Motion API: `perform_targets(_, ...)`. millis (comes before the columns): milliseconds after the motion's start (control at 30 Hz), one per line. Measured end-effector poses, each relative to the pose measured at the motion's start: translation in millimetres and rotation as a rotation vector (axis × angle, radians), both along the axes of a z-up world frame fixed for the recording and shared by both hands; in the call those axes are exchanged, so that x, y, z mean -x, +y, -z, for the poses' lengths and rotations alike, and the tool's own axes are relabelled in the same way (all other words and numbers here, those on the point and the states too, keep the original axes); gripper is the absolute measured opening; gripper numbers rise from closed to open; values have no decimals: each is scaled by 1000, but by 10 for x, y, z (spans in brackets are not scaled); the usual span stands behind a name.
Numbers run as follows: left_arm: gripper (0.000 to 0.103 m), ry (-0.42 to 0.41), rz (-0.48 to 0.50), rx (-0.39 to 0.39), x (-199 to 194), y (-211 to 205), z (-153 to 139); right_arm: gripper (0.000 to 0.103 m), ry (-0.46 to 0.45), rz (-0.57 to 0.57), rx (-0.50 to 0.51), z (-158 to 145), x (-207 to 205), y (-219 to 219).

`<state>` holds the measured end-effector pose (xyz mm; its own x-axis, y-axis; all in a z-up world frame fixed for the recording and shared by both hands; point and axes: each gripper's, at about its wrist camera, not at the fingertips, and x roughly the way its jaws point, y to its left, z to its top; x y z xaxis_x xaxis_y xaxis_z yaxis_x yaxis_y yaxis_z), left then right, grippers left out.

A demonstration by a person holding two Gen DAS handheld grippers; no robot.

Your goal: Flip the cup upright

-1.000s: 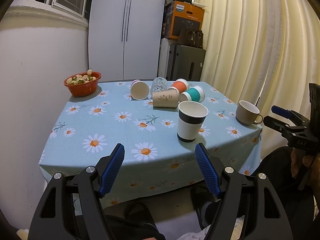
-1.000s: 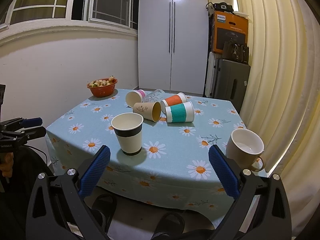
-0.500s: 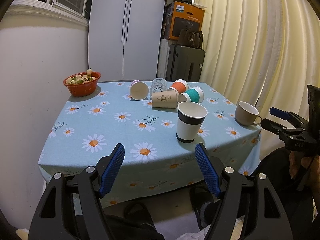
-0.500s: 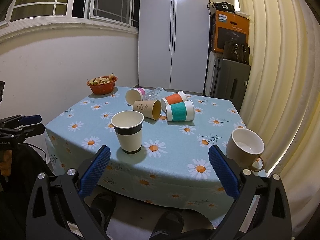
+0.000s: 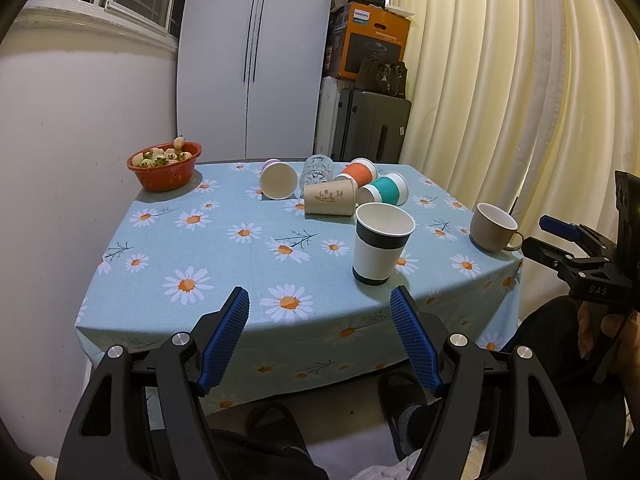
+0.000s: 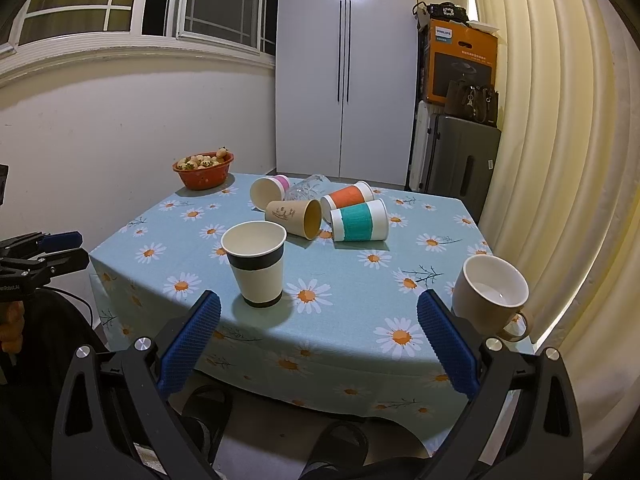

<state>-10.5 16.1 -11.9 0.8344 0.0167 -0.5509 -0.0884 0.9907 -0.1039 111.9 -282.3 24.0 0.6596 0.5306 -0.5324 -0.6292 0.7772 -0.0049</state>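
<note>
A black-banded paper cup [image 5: 382, 243] [image 6: 257, 262] stands upright near the front edge of the table [image 5: 224, 256] [image 6: 360, 280]. Behind it five cups lie tipped over in a cluster: a pink cup [image 5: 278, 180], a glass [image 5: 317, 171], a tan cup [image 5: 330, 199] [image 6: 294, 216], an orange cup [image 5: 357, 173] and a teal cup [image 5: 383, 194] [image 6: 360, 220]. All sit well ahead of both tools. The left gripper [image 5: 320, 300] and right gripper [image 6: 318, 304] hang before the table edge, jaws wide apart and holding nothing. A mug [image 6: 492, 298] stands at the right corner, a red bowl [image 5: 165, 166] at the far left.
</note>
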Motion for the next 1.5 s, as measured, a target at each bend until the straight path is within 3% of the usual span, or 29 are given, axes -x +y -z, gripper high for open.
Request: perform_targets(1500, 71, 1, 0, 1, 9, -22, 7, 98, 5, 2, 7, 5, -17, -3)
